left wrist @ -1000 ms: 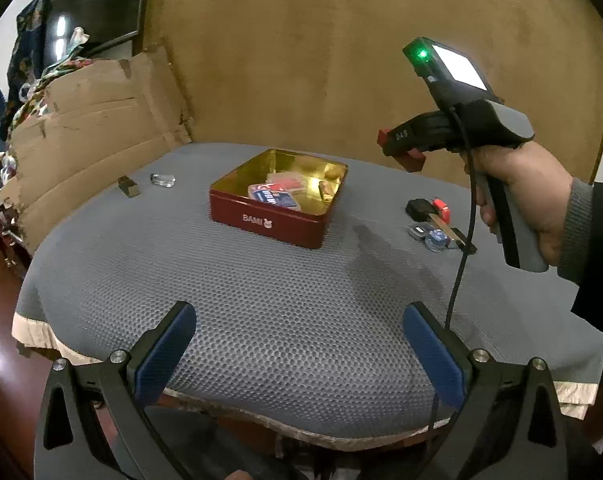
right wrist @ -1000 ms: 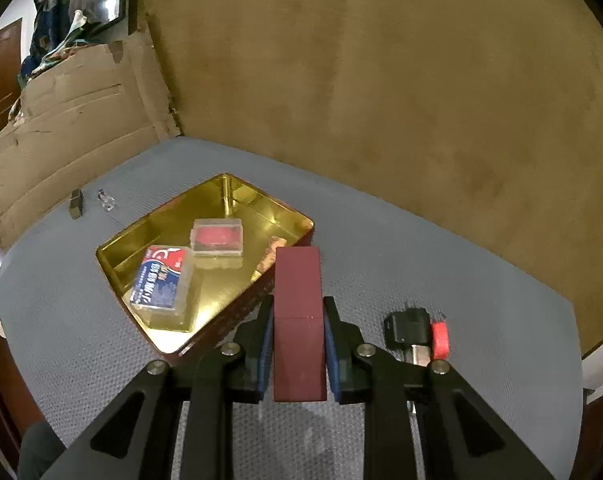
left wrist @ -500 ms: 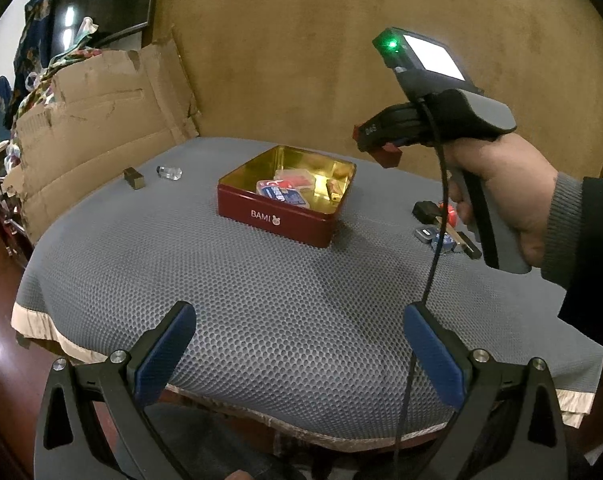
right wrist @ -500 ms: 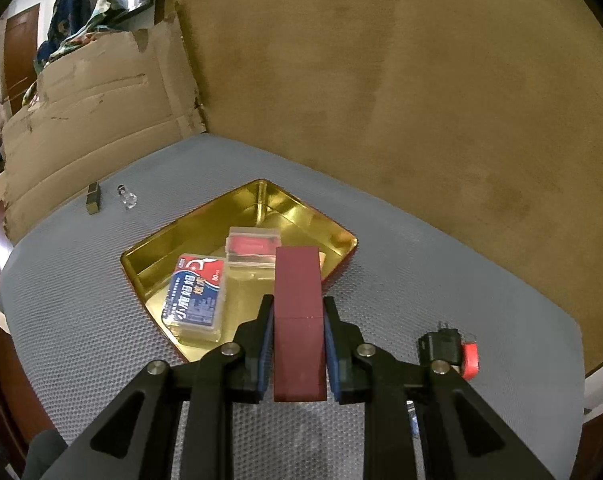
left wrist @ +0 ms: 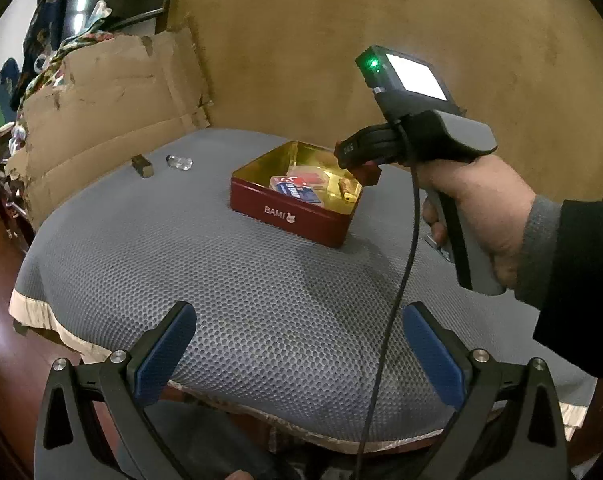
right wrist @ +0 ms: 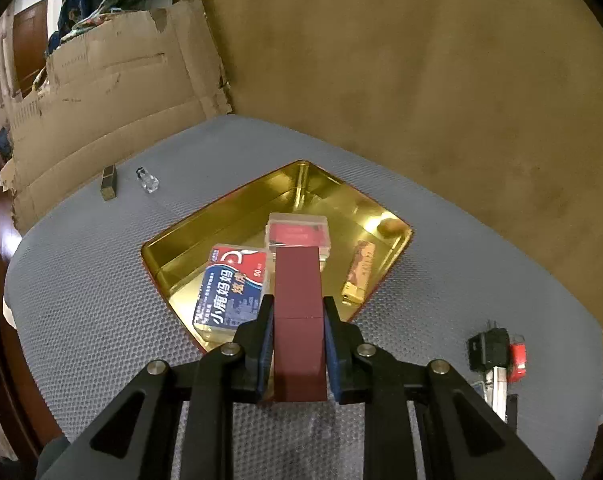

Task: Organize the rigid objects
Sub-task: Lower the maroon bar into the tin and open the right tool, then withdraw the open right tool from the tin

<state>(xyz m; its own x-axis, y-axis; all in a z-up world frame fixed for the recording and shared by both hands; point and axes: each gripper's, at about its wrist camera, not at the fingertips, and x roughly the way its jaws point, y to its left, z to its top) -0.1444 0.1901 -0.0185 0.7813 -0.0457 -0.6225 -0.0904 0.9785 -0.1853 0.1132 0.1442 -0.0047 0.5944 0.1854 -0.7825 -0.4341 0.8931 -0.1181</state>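
between the right tongs (right wrist: pixel 297 320), a dark red block (right wrist: pixel 299 312) over the tin (right wrist: pixel 173 256)

We see the red tin (right wrist: pixel 189 258) partly filled: a blue-labelled box (right wrist: pixel 231 286) lies at its near left, a clear box with a red insert (right wrist: pixel 297 234) sits mid-floor, and a gold lighter (right wrist: pixel 357 276) lies along the right wall. The far corner and the left strip of the gold floor stay bare. Our right gripper (right wrist: pixel 297 322), clamped on a maroon block (right wrist: pixel 299 320), hangs over the near rim. Left of the tin, open grey mat (left wrist: pixel 161 240) runs to a small dark block (right wrist: pixel 108 182) and a clear bottle (right wrist: pixel 147 180). On the right, a black plug (right wrist: pixel 487 348) and clutter crowd the edge. Our left gripper (left wrist: pixel 301 344) stands wide over bare mat.
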